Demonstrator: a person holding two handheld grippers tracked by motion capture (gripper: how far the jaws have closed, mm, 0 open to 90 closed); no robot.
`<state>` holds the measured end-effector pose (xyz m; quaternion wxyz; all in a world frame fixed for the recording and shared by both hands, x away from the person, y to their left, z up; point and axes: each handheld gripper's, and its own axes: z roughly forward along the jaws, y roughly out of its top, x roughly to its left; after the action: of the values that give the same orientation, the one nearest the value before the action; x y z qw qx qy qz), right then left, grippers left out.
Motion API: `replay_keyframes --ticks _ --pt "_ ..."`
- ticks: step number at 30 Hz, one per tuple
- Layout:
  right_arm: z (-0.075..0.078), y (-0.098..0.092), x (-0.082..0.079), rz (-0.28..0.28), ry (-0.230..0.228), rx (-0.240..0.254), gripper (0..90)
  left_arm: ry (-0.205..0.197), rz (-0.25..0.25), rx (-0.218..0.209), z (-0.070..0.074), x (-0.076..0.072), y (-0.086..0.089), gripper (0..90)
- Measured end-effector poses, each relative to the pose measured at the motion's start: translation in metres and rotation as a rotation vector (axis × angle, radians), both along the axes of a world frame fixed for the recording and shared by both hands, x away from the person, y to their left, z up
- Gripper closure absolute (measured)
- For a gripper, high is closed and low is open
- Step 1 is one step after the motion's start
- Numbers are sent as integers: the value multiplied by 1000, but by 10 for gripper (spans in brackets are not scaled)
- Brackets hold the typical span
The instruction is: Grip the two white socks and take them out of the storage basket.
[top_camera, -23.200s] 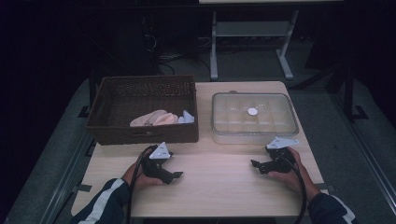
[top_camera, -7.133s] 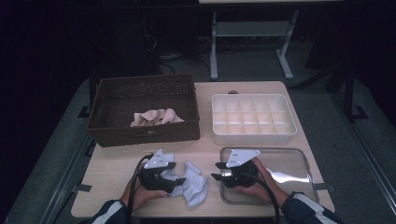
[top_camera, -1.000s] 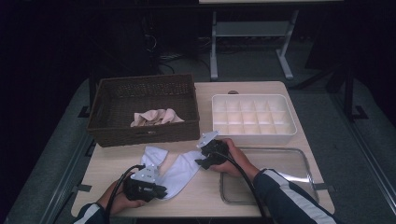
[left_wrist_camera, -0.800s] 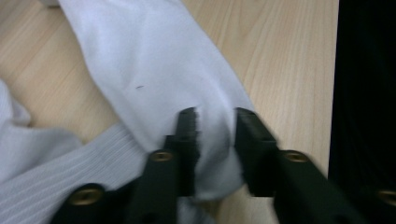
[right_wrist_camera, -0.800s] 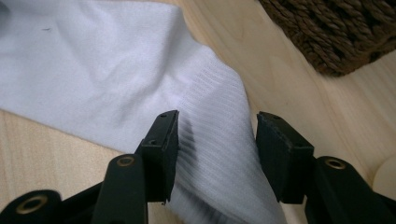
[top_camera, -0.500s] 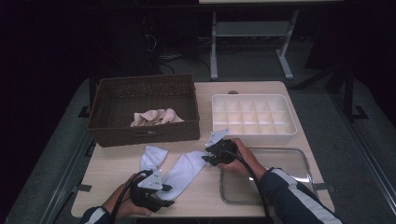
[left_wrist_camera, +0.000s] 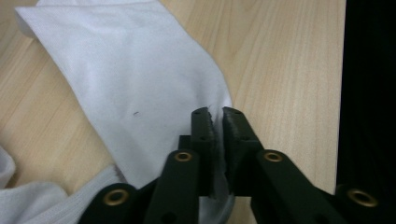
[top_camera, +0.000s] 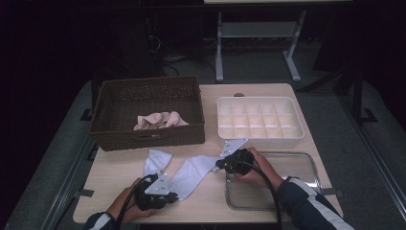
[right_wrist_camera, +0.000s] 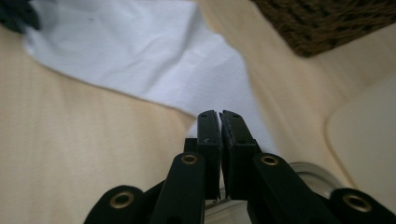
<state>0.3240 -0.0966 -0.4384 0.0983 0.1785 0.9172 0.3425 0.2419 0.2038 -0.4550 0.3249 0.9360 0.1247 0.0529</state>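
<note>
A white cloth (top_camera: 191,172) lies stretched across the wooden table (top_camera: 268,215) between my two grippers. My left gripper (top_camera: 168,195) is near the front edge, and its jaws have just closed on the cloth's near end (left_wrist_camera: 140,84), with fabric pinched between the pads. My right gripper (top_camera: 221,164) is by the clear lid's left corner. Its jaws have also just closed, and they grip the cloth's far end (right_wrist_camera: 154,60). A second fold of the cloth (top_camera: 157,160) lies toward the basket.
A dark wicker basket (top_camera: 148,139) with a beige cloth (top_camera: 160,120) in it stands at the back left. A white compartment tray (top_camera: 258,139) stands at the back right. A clear lid (top_camera: 292,163) lies flat in front of it, under the right hand.
The right gripper has moved right and slightly up, drawing the cloth out longer and flatter. The left hand has stayed near the front edge.
</note>
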Motion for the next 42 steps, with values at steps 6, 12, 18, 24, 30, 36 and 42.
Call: replay_keyframes --ticks 6,12,18,24,30,36,42 --pt "-13 7 1 22 30 -31 739 -4 -12 -108 9 -1 -4 857" --pt "-20 10 10 9 62 -25 684 -63 40 -280 33 4 3 858" --pt "-22 14 13 8 32 -19 651 -91 107 -397 49 9 16 858" --pt "-17 27 15 10 -17 21 638 -77 156 -469 54 14 24 858" --pt "-25 39 23 -1 15 -1 715 -87 236 -523 58 22 31 858" --pt "-24 32 25 50 63 2 816 -108 358 -516 57 29 47 859" --pt "-22 25 18 169 117 -13 821 -115 457 -480 52 37 63 860"
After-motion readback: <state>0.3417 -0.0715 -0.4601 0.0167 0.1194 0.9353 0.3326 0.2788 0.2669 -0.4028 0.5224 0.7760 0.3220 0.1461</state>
